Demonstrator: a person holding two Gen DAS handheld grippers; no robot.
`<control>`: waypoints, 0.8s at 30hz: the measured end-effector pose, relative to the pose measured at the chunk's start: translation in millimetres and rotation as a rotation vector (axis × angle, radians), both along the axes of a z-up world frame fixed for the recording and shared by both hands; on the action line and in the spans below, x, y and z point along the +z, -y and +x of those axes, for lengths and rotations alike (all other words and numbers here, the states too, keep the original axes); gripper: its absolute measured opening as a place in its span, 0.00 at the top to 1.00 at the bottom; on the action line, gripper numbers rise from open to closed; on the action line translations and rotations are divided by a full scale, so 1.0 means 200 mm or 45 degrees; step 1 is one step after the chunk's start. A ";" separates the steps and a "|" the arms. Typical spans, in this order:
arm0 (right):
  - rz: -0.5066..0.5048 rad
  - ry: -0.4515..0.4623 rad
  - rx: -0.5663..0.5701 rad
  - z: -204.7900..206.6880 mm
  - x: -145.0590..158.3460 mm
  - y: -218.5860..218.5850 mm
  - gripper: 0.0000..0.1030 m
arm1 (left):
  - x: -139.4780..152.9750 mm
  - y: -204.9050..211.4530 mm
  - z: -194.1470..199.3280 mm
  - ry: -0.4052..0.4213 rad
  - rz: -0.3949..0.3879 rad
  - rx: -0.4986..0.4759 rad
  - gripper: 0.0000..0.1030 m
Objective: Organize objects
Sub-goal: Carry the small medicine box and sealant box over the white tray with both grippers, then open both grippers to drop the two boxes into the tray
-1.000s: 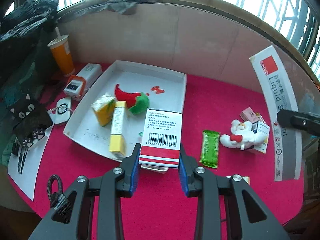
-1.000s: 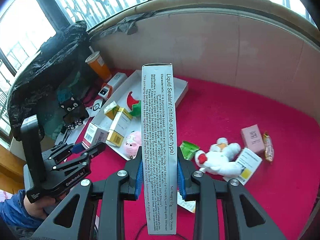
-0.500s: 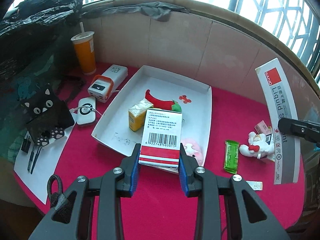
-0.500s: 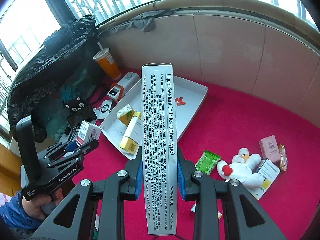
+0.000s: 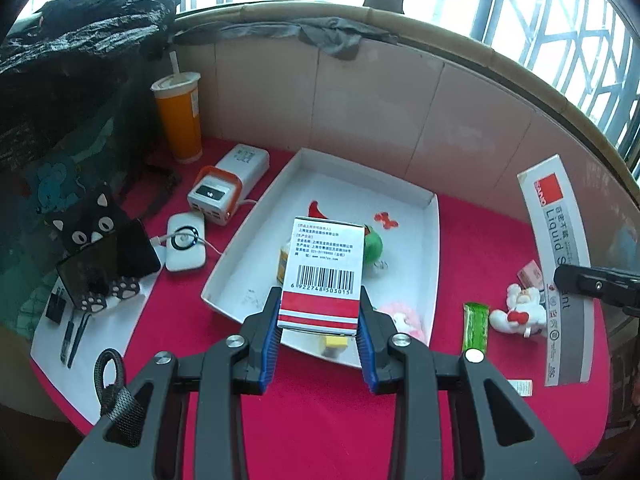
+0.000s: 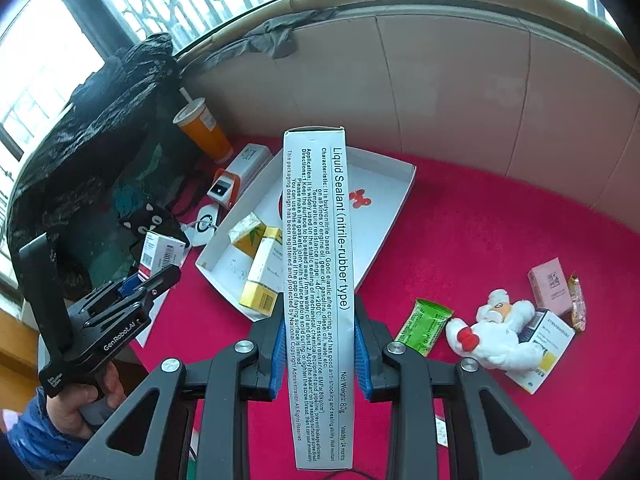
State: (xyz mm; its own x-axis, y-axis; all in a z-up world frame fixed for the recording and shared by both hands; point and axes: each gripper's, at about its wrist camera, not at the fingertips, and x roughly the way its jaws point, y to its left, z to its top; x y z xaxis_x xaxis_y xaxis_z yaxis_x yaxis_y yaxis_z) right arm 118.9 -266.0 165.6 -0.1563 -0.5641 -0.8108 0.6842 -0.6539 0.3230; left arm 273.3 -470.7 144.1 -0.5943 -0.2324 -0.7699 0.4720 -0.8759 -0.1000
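Observation:
My left gripper is shut on a white and red barcode box, held in the air in front of the white tray. The right wrist view shows it at the left. My right gripper is shut on a long grey Liquid Sealant box, held upright above the red table; the left wrist view shows it at the right. The tray holds a yellow box, a juice carton, a green and red toy and a pink plush.
On the red cloth right of the tray lie a green packet, a white plush chicken, a white and yellow box and a pink box. Left of the tray stand an orange cup, a power bank and a cat phone stand.
Both grippers have drawn back and up from the tray with their boxes still held. The tray and table items look smaller and farther away.

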 end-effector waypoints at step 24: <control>0.096 0.112 -0.053 -0.17 -0.07 0.38 0.71 | 0.04 0.23 -0.32 -0.023 -0.021 -0.087 0.68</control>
State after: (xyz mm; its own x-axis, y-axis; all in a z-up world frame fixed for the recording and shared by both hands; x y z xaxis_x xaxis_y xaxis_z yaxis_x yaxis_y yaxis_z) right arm 85.2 -342.9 151.4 -0.1044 -0.4954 -0.8624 0.6273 -0.7057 0.3294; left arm 209.1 -516.8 152.2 -0.6227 -0.2035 -0.7555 0.4095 -0.9075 -0.0931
